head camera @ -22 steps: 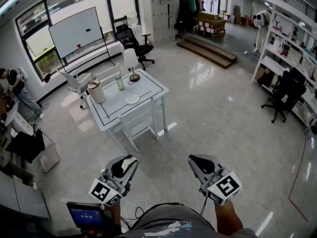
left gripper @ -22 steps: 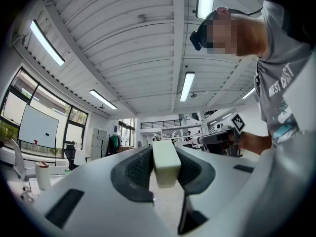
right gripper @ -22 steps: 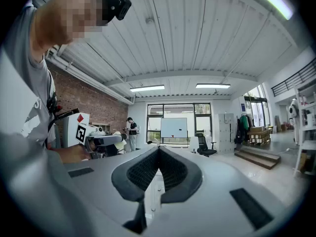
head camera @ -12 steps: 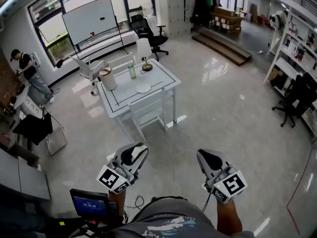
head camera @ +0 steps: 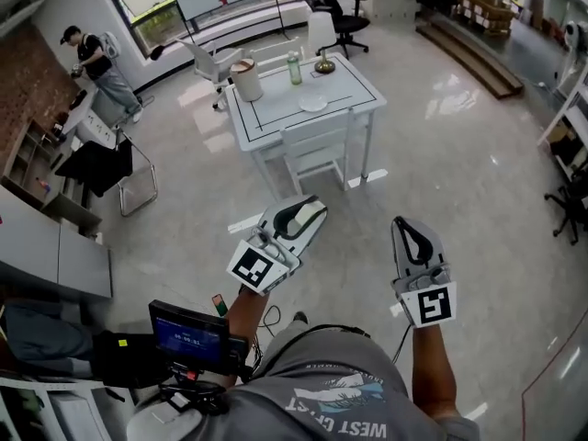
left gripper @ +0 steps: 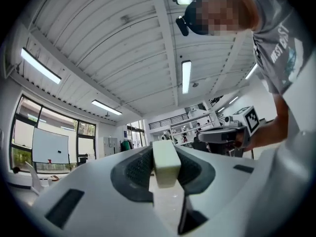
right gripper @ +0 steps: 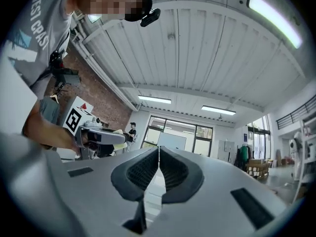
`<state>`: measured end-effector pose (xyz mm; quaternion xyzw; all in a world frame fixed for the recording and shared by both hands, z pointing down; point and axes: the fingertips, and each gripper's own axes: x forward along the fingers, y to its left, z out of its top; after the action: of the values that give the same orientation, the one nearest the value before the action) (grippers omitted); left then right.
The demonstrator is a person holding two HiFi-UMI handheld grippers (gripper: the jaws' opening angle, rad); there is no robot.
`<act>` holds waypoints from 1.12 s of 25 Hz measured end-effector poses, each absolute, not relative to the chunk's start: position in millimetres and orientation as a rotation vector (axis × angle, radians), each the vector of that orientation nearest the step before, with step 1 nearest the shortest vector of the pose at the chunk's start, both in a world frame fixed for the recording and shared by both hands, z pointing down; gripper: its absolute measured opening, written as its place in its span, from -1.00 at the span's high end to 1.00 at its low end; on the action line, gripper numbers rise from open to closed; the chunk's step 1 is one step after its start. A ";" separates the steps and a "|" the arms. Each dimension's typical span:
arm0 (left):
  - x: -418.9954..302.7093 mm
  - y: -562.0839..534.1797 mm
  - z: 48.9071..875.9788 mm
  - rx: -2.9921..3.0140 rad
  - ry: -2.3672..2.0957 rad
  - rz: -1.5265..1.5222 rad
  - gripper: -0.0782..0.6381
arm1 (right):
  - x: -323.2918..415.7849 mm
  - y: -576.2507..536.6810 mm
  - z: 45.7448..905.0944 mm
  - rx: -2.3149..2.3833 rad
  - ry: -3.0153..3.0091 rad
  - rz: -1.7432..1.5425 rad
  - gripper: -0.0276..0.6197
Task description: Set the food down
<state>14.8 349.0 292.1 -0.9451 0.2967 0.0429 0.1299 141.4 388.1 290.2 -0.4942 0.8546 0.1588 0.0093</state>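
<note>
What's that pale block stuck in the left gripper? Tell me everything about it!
The food block is pale cream and smooth, with softly rounded edges; what food it is can't be told. It stands upright between the dark ribbed pads of the left gripper, which press on both its sides. Nothing else touches it. It hangs in the air over the shiny floor.

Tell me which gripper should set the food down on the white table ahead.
Left. The left gripper is clamped on the pale food block, while the right gripper is shut with nothing between its jaws. Both are well short of the table, so position favours neither.
</note>
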 end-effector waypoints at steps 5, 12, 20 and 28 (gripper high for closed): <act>14.2 337.1 304.1 -2.609 0.957 0.064 0.49 | 127.8 368.2 289.8 -1.494 2.673 0.535 0.89; -5.0 308.5 307.5 -2.631 0.987 0.088 0.49 | 104.4 334.5 290.9 -1.476 2.698 0.512 0.89; -34.3 269.8 296.6 -2.627 0.927 0.162 0.49 | 62.8 289.1 290.7 -1.513 2.663 0.484 0.89; -52.4 246.6 289.6 -2.620 0.859 0.208 0.49 | 37.6 263.1 285.9 -1.563 2.625 0.496 0.89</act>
<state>-52.4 246.6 289.6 -0.9309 0.3050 0.0739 0.1871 37.6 263.1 285.9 -0.5048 0.8479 0.1603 0.0234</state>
